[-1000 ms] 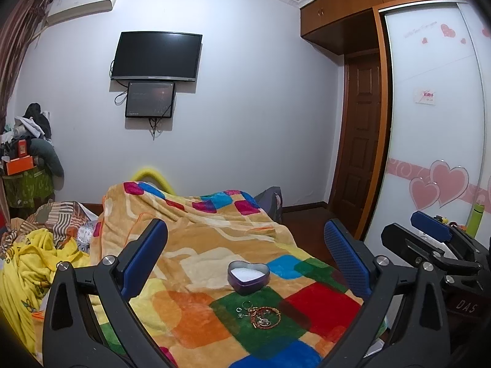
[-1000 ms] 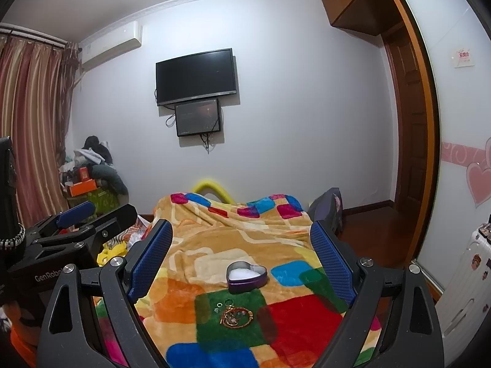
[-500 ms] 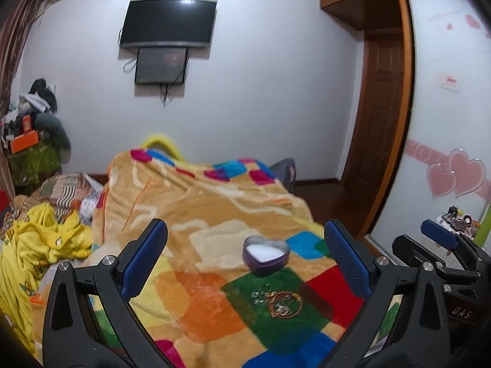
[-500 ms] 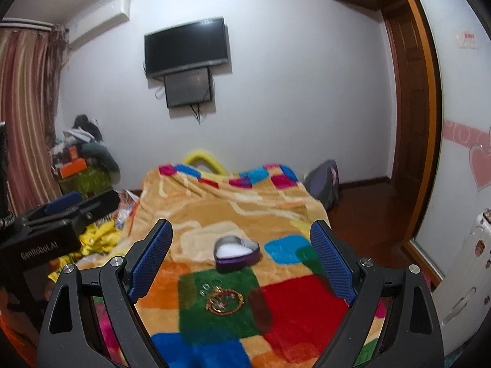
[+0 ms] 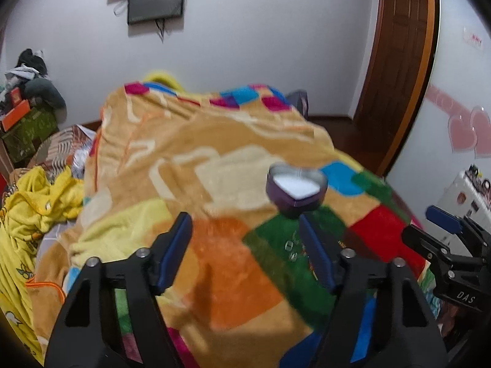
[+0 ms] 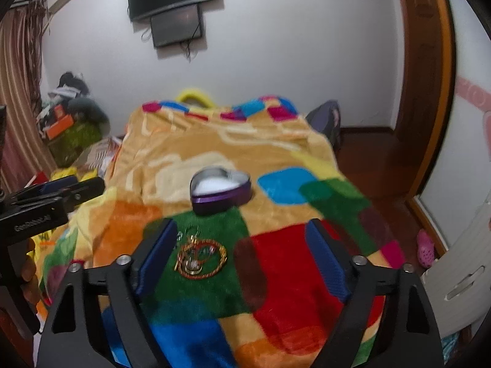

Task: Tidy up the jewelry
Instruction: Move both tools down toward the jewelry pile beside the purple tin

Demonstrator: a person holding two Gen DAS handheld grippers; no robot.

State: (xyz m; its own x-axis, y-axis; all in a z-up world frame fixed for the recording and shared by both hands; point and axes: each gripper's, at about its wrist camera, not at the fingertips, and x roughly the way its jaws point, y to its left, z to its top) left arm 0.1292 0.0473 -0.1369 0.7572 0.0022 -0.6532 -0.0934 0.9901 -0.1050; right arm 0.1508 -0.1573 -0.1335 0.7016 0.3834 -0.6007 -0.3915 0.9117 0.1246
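Note:
A purple heart-shaped tin [image 6: 220,190] with a white lining stands open on the patchwork blanket [image 6: 285,263]; it also shows in the left wrist view [image 5: 296,190]. A small heap of jewelry [image 6: 201,256], gold and red bangles with rings, lies on a green patch just in front of the tin. In the left wrist view only small rings [image 5: 290,247] show beside my right finger. My left gripper [image 5: 245,251] is open and empty above the blanket, left of the tin. My right gripper [image 6: 242,257] is open and empty, with the jewelry just inside its left finger.
The blanket covers a bed [image 5: 190,141]. Yellow clothes [image 5: 27,214] lie at its left. Piled boxes and clothes [image 6: 73,116] stand by the far wall under two screens [image 6: 175,9]. A wooden door [image 5: 396,52], a white wardrobe [image 5: 460,70] and a white case [image 6: 460,276] are to the right.
Both grippers have moved forward and down toward the bed; the tin and jewelry look larger and nearer. Both stay open and empty.

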